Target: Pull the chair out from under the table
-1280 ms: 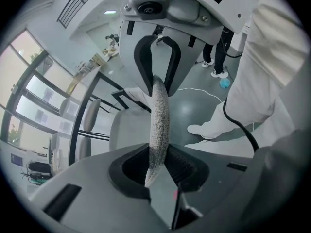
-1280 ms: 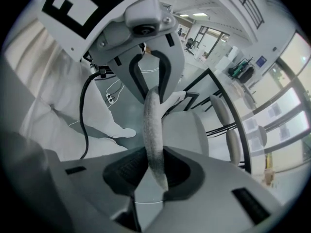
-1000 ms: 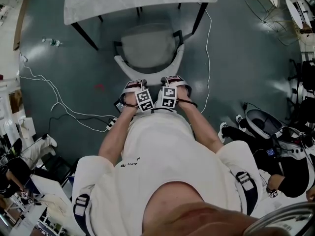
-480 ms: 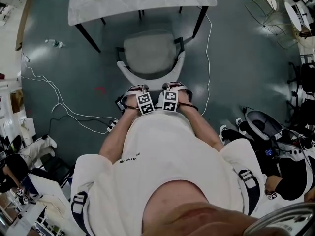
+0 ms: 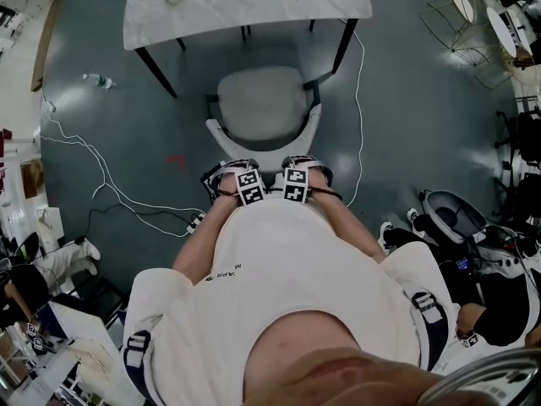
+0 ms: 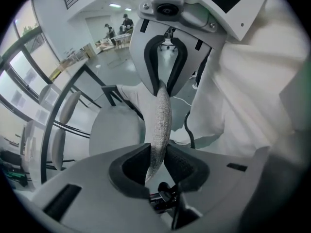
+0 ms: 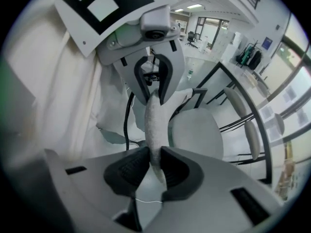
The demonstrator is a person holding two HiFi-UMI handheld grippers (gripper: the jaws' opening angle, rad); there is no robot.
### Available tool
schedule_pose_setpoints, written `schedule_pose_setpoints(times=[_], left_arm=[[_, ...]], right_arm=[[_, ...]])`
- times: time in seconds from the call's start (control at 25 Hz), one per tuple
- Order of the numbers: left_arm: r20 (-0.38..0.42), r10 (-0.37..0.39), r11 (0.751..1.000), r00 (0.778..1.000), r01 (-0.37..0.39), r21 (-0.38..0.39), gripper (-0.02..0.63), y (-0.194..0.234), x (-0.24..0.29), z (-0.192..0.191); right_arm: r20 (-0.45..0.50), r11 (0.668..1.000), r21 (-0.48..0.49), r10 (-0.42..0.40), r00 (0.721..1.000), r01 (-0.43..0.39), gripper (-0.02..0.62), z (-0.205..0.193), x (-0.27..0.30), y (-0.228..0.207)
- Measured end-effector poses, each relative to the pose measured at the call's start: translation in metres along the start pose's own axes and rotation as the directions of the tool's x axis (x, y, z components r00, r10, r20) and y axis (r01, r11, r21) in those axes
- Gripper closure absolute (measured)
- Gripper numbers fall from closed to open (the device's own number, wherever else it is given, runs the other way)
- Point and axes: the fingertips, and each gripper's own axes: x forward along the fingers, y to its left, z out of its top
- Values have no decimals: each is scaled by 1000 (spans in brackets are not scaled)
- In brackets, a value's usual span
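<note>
The chair (image 5: pixel 260 101) has a grey round seat and a pale curved backrest (image 5: pixel 221 134). It stands in front of the marble-topped table (image 5: pixel 254 7), with its seat almost wholly out from under the top. My left gripper (image 5: pixel 232 172) and right gripper (image 5: pixel 303 169) stand side by side on the backrest's top edge, pointing steeply down. In the left gripper view the fabric backrest rim (image 6: pixel 160 120) runs between the pads of my left gripper (image 6: pixel 155 161), which press on it. In the right gripper view my right gripper (image 7: pixel 154 166) pinches the same rim (image 7: pixel 154 123).
White cables (image 5: pixel 101 172) trail over the dark floor at left, and a power strip (image 5: pixel 195 221) lies by my left arm. A bottle (image 5: pixel 98 80) lies on the floor left of the table. Another chair (image 5: pixel 452 214) stands at right, wire-frame chairs (image 5: pixel 456 7) at top right.
The chair has slid away from the table toward me, so more of its seat shows. Both grippers have moved back with it, still on the backrest.
</note>
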Motion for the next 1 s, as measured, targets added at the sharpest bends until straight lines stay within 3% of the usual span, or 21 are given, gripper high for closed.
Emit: schedule_pose_setpoints(times=[0.44,0.64,0.76,0.8,1.0], left_arm=[[6,-102,995,995,102,13,515,2,-11,7],[29,-163,987,986,162,15,515,4,-26,15],[103,-182,982,978,186,-30,577,13,-47,23],[137,-176,980,975,186,-64,584,21,-55,28],[239,-36,968,970,94,-234,601,74,-87,44]], right_arm=[[-18,997,-31,71,997,-72,502,1,-6,-4],[1,993,15,121,993,-121,495,-1,-20,-10],[52,995,79,58,997,-62,503,8,-35,-30],[81,992,122,20,996,-30,550,12,-42,-42],[230,943,328,-140,963,59,581,34,-83,-104]])
